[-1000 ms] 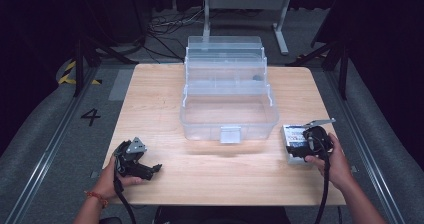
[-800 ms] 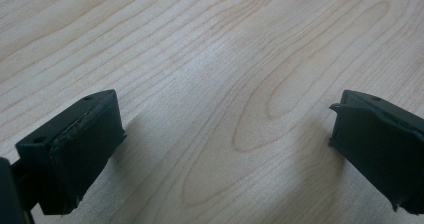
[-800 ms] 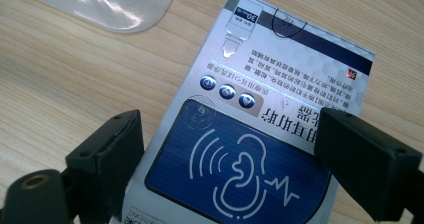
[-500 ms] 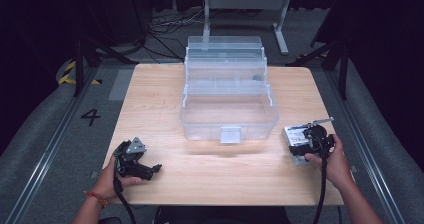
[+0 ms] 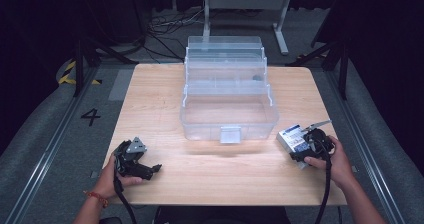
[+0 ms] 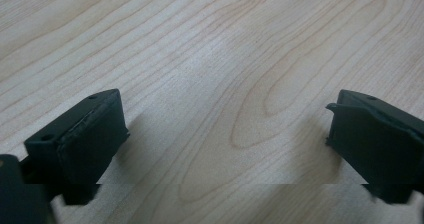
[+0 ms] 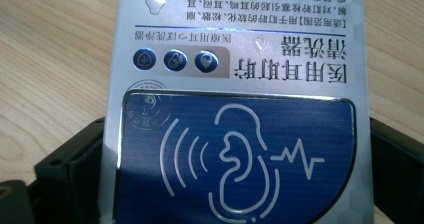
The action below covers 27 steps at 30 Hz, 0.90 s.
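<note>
- High view: small medicine box [image 5: 291,138] flat on the wooden table [image 5: 225,184], just right of the clear plastic tiered organizer [image 5: 230,129], near its front right corner.
- Right gripper [image 5: 301,148] down at the box, hand behind it. Left gripper [image 5: 151,169] low over bare wood at front left, well apart from everything.
- Organizer open, trays stepped back, see-through hard plastic, square latch tab in front.
- Left gripper view: left gripper [image 6: 225,134] released, jaws wide with nothing between, just been closing a little. Matte black blocky jaws over pale, grained, smooth table [image 6: 225,44].
- Right gripper view: box [image 7: 240,99] lying between the jaws of the right gripper [image 7: 235,184], one jaw at each long edge. Jaws just been opening and now spread wide. Cannot tell whether pads already press on the cardboard.
- Box of glossy silver card with a blue panel, white ear-and-soundwave logo and Chinese print. Thin, rectangular, probably light and easy to crush.
- Doing the step well, as judged: centre jaws on the long sides, seat low so pads catch the side walls, not the top edge.
- Close gently, lift straight up, clear the organizer wall before moving over a tray.
</note>
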### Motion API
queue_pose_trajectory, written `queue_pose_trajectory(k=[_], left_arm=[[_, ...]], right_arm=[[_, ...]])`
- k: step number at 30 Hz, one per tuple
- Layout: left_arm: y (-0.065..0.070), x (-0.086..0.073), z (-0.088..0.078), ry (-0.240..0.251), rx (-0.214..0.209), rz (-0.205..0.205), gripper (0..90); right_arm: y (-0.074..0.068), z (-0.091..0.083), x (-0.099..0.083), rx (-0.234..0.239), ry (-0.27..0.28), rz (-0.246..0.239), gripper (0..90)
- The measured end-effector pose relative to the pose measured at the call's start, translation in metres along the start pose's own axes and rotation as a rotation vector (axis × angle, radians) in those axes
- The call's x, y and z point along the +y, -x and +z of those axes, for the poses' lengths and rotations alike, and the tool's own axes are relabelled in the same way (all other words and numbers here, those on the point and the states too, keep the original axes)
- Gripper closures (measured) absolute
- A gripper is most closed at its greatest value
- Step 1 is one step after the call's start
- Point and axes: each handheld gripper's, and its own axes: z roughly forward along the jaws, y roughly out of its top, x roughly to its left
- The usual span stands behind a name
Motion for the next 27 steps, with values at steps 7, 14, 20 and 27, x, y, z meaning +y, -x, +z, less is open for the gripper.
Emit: queue_pose_trajectory(k=[7, 14, 20, 27], left_arm=[[0.011, 0.033, -0.022, 0.092, -0.047, 0.050, 19.7], [0.040, 0.099, -0.033, 0.156, -0.090, 0.191, 20.3], [0.058, 0.151, -0.020, 0.134, -0.087, 0.303, 21.0], [0.060, 0.194, 0.006, 0.080, -0.108, 0.367, 23.0]], right_arm=[[0.001, 0.000, -0.003, 0.033, 0.015, -0.040, 3.3], [0.003, 0.000, -0.006, 0.060, 0.017, -0.051, 3.6], [0.002, 0.000, -0.008, 0.072, 0.021, -0.071, 3.7], [0.002, 0.000, -0.011, 0.085, 0.031, -0.087, 3.6]])
